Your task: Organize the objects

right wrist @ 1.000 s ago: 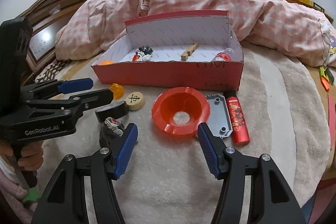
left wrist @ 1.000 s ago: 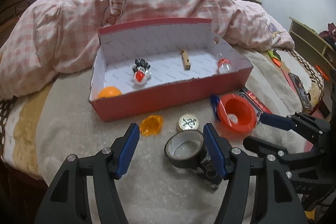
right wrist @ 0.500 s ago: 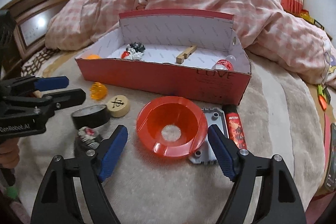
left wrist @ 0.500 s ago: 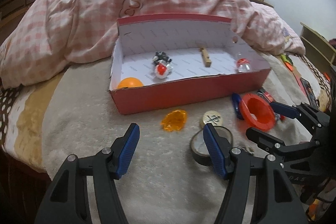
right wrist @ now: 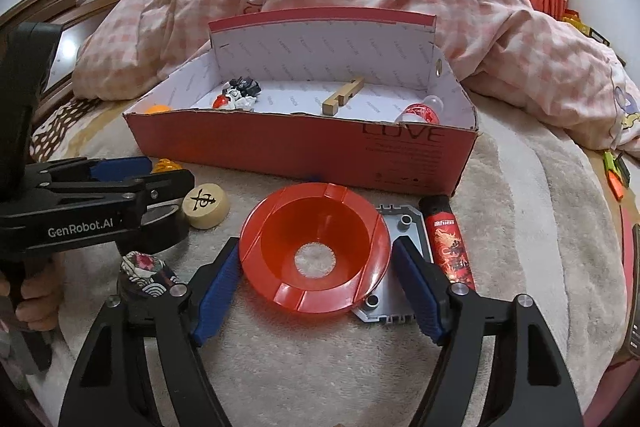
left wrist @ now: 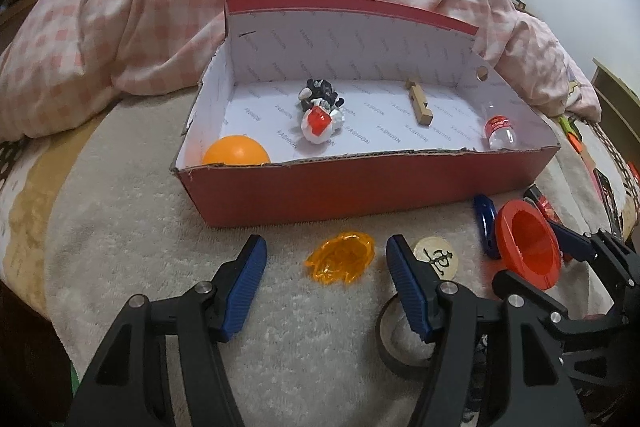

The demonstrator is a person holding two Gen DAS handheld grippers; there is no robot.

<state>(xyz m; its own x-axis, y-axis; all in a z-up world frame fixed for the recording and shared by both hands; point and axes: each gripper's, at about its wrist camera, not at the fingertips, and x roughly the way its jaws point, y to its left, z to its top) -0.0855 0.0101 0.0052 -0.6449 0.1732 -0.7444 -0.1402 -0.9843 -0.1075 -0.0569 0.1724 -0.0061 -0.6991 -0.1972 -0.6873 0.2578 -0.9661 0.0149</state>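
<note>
A red box (right wrist: 400, 155) is set on the bed (right wrist: 540, 195), backed at 12 o'clock by a pink quilt (right wrist: 500, 27). The right claw (right wrist: 316, 279), just narrowed but apart, is placed around a red funnel (right wrist: 316, 247), not pressing it; a grey plate (right wrist: 404, 227) and a red can (right wrist: 450, 243) are crowded at 3 o'clock. The left claw (left wrist: 324, 267), also apart after closing slightly, is held around an orange piece (left wrist: 342, 257), untouched. A wooden disc (left wrist: 436, 257) and a tape roll (left wrist: 400, 351) are seen at its 4 o'clock.
</note>
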